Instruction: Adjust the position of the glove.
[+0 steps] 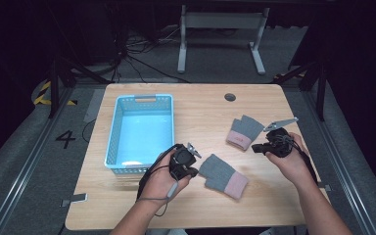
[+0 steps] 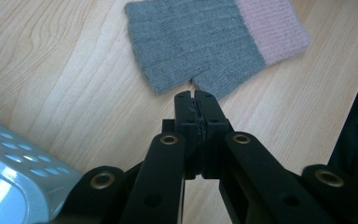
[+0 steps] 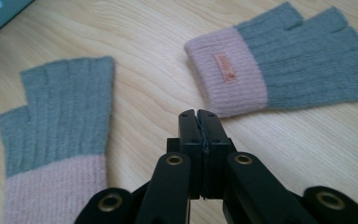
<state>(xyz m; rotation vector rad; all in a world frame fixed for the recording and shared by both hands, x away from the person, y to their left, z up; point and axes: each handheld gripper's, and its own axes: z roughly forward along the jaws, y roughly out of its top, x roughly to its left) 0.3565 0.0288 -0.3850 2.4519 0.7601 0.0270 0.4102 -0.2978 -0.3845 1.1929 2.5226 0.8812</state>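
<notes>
With both my grippers (image 2: 195, 94) (image 3: 198, 113) pressed together, these 2 soft, light gloves (image 1: 223, 176) (image 1: 244, 131) probably pinch best at the cuff.

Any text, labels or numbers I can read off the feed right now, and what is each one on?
"4": painted in black on the grey floor left of the table.
Small sewn tag on the pink cuff of the far glove: it carries some mark, too blurred to read.
No text is visible on the near glove, the blue basket or either gripper, left and right.
</notes>
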